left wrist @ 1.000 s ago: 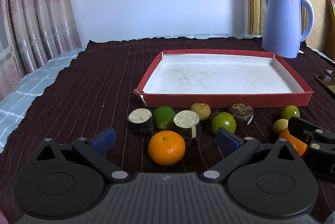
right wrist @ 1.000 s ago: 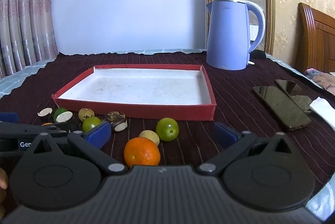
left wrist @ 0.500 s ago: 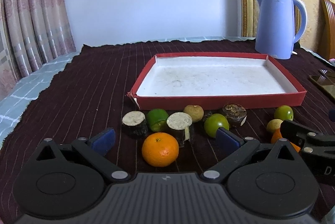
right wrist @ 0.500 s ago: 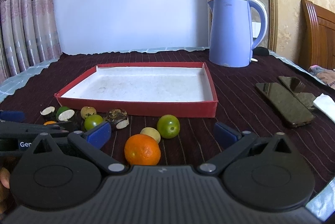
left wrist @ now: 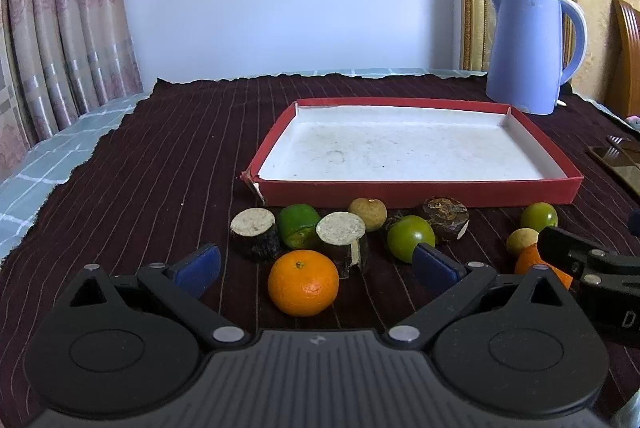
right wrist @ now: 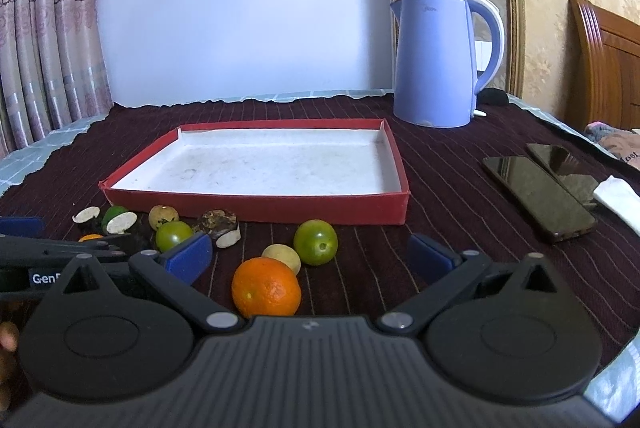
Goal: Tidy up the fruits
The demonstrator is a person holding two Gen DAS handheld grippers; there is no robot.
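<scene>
A red tray with a white floor [left wrist: 416,194] [right wrist: 256,202] stands on the dark cloth; nothing lies in it. In front of it lie several fruits. In the left wrist view an orange [left wrist: 303,282] sits between the fingers of my open left gripper [left wrist: 316,264], with two cut dark pieces [left wrist: 254,233] [left wrist: 344,238], a lime [left wrist: 299,228] and a green fruit [left wrist: 410,242] behind it. In the right wrist view my open right gripper [right wrist: 310,256] frames a second orange [right wrist: 266,286], a pale fruit [right wrist: 282,256] and a green fruit [right wrist: 316,241].
A blue kettle [right wrist: 440,58] stands behind the tray at the right. Two phones [right wrist: 538,196] and a white cloth [right wrist: 618,196] lie on the right. Curtains hang at the left. The right gripper's finger shows at the left view's right edge [left wrist: 580,260].
Both grippers have drawn back and risen slightly, so the tray and fruits look a little farther off. Nothing was grasped; the fruits have not moved.
</scene>
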